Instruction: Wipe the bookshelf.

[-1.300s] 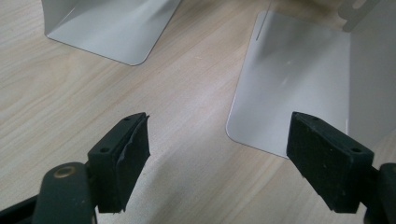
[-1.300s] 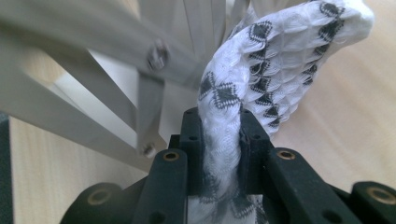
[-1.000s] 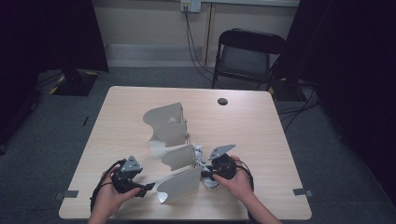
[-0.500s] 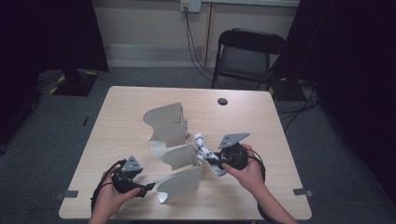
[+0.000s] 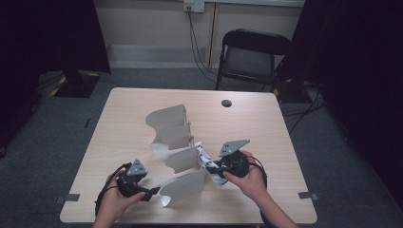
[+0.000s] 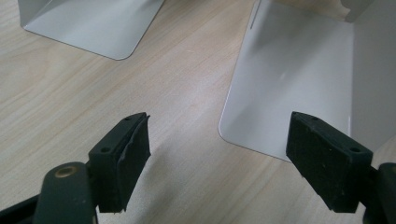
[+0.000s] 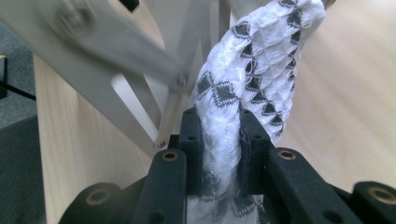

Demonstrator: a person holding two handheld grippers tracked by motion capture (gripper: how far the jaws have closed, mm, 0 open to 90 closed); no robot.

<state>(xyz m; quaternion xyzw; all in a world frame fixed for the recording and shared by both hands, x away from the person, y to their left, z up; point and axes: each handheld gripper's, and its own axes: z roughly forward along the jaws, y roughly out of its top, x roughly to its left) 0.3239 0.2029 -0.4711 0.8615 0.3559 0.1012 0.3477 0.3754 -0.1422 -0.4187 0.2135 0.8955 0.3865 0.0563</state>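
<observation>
Pale wood-grain table (image 6: pixel 56 93), smooth, faintly satin. Thin sheet-metal dividers (image 6: pixel 299 79), light grey, smooth with a soft sheen. White knitted cloth (image 7: pixel 243 84), textured with a raised diamond weave and dark grey patterns. Matt black plastic gripper bodies; rubbery, slightly rough black pads (image 6: pixel 135 144). Matt grey carpet floor (image 5: pixel 43 137).

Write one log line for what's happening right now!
right gripper: shut on white patterned cloth | left gripper: open, by grey metal divider rack | wooden table
</observation>
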